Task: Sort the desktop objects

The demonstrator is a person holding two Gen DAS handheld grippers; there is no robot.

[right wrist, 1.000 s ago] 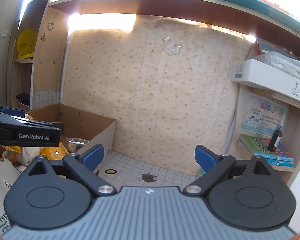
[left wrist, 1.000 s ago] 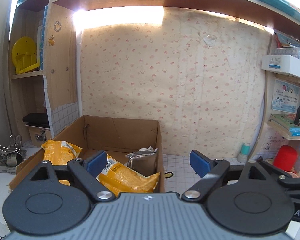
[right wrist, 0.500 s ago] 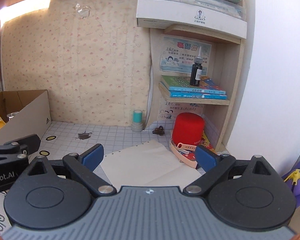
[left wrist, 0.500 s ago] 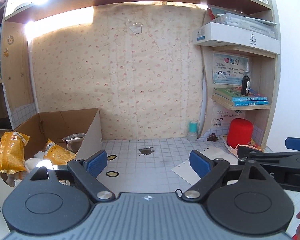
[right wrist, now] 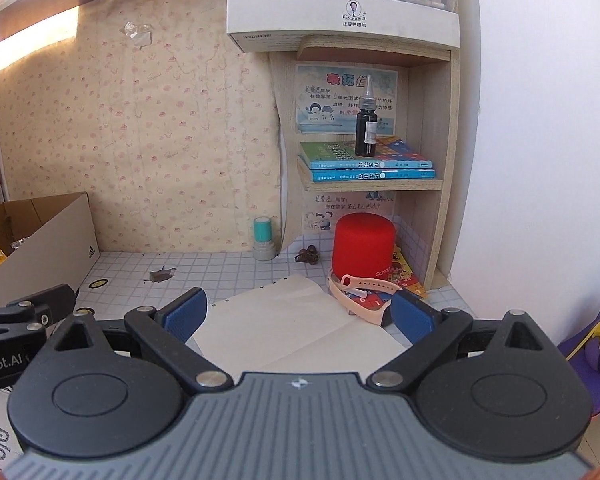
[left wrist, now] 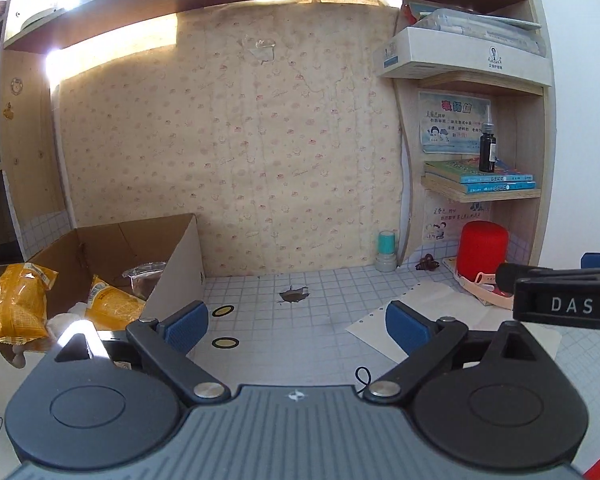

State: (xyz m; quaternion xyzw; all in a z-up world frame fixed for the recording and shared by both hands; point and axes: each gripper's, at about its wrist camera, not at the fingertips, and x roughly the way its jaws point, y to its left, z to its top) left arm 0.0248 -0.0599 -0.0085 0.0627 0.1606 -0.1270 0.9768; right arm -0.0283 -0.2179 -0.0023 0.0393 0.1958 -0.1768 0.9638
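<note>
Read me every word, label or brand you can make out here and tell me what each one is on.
"DAS": side of the black right gripper.
"obot.AI": side of the black left gripper.
"sanag", uncertain: red cylindrical speaker.
Adidas logo: white-sided cardboard box.
Chinese print on the white flat box, blue poster and stacked books: too small to read.

Matt cardboard box (left wrist: 180,256); glossy snack bags (left wrist: 18,304)

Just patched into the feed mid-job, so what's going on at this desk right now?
A person holds both grippers over the tiled desk, sorting. Neither carries anything: the left gripper is opening with nothing between its fingers, and the right gripper is open above the loose paper sheet. Yellow snack bags already lie in the cardboard box. The red cylinder, pink wristband and teal stamp remain out.
</note>
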